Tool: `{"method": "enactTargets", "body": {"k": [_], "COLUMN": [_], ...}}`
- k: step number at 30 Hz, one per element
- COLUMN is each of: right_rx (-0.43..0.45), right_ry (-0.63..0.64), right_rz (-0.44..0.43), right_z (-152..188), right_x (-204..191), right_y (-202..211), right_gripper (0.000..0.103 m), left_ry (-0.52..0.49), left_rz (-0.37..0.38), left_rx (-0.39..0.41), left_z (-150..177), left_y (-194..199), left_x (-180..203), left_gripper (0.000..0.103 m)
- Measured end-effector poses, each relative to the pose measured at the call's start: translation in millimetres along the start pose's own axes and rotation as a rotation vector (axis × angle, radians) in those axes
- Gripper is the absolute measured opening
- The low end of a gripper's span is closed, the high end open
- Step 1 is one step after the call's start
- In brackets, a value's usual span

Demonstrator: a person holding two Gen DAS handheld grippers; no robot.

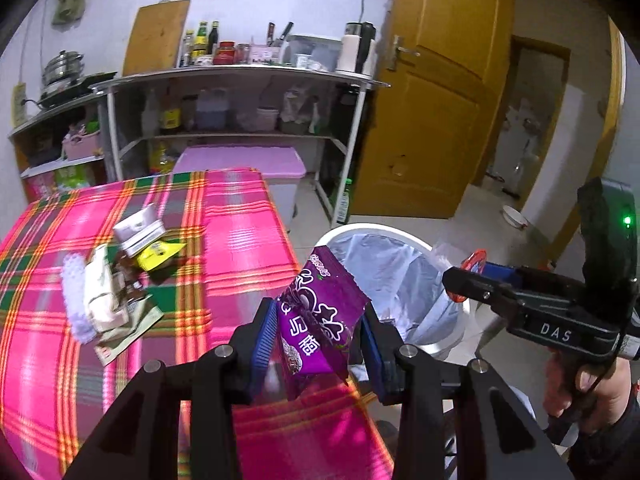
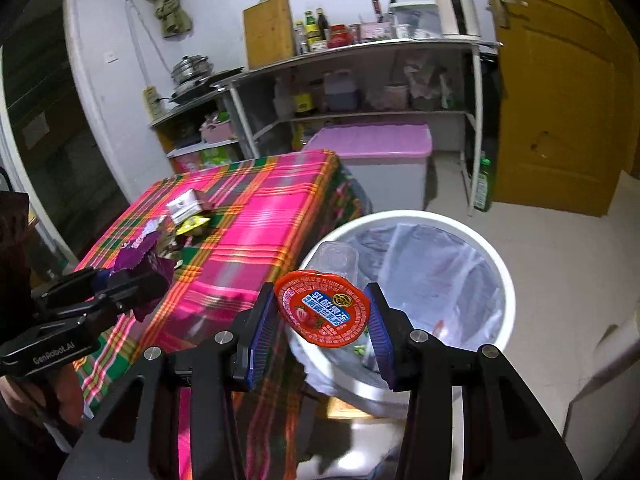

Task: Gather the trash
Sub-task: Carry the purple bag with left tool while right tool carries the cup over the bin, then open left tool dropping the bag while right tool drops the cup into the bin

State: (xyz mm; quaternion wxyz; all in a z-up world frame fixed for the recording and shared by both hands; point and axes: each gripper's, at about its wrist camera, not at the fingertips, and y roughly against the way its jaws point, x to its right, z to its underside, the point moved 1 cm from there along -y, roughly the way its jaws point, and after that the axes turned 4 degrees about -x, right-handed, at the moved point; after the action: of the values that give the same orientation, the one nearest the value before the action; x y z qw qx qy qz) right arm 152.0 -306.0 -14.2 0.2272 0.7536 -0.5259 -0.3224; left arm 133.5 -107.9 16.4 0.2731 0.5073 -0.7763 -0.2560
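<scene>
My left gripper (image 1: 318,332) is shut on a purple snack wrapper (image 1: 316,320), held above the table's right edge beside the white trash bin (image 1: 452,320). My right gripper (image 2: 322,314) is shut on a jelly cup with a red foil lid (image 2: 322,310), held over the near rim of the bin (image 2: 502,280), which is lined with a clear bag. The right gripper (image 1: 460,284) shows in the left wrist view over the bin; the left gripper (image 2: 132,284) shows in the right wrist view with the wrapper (image 2: 140,256). More trash (image 1: 116,276) lies on the plaid tablecloth.
The table (image 1: 240,240) has a pink plaid cloth. The trash pile includes a white box (image 1: 138,230), a yellow packet (image 1: 158,254) and crumpled paper. A metal shelf rack (image 1: 240,100), a purple-lidded bin (image 1: 256,168) and a yellow door (image 1: 432,100) stand behind.
</scene>
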Motion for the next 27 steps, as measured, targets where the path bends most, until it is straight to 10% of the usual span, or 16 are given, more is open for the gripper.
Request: {"method": "enactTargets", "body": {"k": [27], "right_rx": [-0.118], "right_ry": [-0.123], "right_rz": [0.089], "right_z": [19], "right_x": [75], "right_y": [-43], "right_gripper": [0.050], "left_ry": [-0.057], "left_rz": [0.145], "left_rx": [-0.166], "left_z": [-25], "left_y": [-121], "left_x": [46], "left_gripper": [0.041]}}
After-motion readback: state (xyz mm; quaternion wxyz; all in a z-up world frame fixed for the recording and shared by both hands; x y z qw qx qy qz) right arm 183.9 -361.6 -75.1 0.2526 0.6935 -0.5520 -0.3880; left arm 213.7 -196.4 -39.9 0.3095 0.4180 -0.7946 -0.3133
